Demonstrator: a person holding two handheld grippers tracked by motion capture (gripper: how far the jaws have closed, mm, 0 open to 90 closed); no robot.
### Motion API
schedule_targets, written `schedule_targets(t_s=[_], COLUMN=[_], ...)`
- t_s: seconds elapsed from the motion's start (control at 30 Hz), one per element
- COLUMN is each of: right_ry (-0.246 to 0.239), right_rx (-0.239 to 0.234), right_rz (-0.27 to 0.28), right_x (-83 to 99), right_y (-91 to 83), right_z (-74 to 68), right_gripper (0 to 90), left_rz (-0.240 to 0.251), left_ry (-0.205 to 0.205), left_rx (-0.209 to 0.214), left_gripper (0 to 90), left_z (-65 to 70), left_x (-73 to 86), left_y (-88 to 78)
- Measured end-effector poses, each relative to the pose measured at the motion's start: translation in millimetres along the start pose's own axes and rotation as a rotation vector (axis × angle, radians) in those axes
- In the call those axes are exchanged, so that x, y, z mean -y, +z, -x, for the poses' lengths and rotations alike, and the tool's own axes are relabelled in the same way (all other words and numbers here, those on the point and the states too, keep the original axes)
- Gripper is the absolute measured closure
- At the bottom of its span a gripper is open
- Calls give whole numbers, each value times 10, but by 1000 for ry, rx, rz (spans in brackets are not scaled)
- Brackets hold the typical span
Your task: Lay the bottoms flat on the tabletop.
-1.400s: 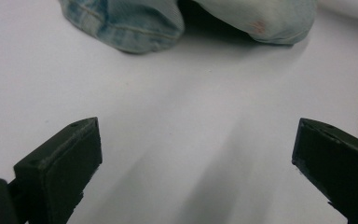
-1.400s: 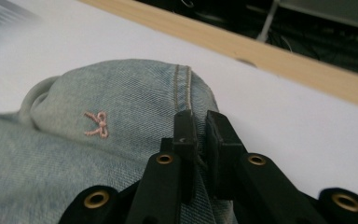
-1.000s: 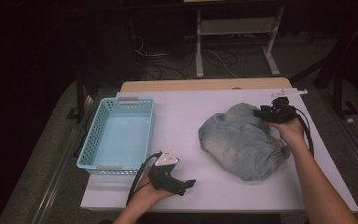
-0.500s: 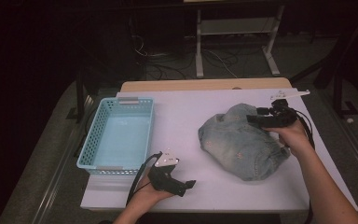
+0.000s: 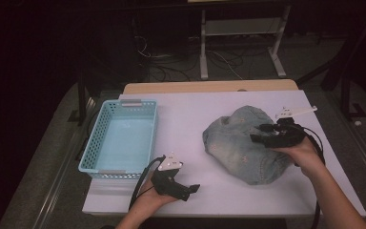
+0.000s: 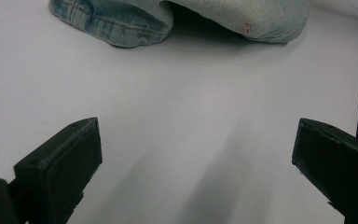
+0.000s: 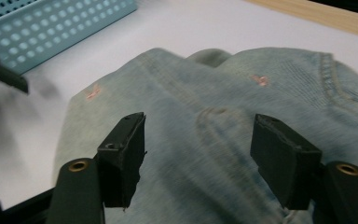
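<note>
With jaws apart, the right gripper (image 5: 261, 135) is held over crumpled denim (image 5: 240, 148) near the counter's right edge; a shallow pinch risks slippage.

A broad bare strip of the surface (image 5: 186, 124) runs between the blue basket (image 5: 120, 137) and the crumpled denim garment (image 5: 240, 143), wide enough for a gripper to pass. The near edge ahead of the left gripper (image 5: 194, 189) lies free. Beyond the far edge, a stand's legs (image 5: 238, 71) seem well clear.
</note>
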State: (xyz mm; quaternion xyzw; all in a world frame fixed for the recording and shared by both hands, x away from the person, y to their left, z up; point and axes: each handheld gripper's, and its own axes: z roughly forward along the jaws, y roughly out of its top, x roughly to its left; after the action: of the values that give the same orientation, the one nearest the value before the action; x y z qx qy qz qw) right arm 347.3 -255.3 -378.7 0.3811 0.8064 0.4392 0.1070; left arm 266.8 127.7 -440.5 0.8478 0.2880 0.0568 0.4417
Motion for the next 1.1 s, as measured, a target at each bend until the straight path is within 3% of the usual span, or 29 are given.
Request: schedule_targets(t_s=[0.43, 0.53, 0.87, 1.1], right_ry=[-86, -104, -195, -217], right_rx=[-107, -118, -215, -213], right_rz=[-17, -15, -60, -86], right_x=[183, 176, 163, 184], right_y=[-11, 21, 256, 392], right_z=[-413, -472, -859, -957], right_gripper=[373, 377, 394, 399], left_rz=[2, 5, 8, 3], left_ry=[0, 0, -6, -1], left_rx=[-4, -2, 1, 6], left_gripper=[14, 14, 14, 14], left_z=[5, 9, -20, -15], left_x=[6, -1, -10, -23], left_y=[-21, -21, -11, 15])
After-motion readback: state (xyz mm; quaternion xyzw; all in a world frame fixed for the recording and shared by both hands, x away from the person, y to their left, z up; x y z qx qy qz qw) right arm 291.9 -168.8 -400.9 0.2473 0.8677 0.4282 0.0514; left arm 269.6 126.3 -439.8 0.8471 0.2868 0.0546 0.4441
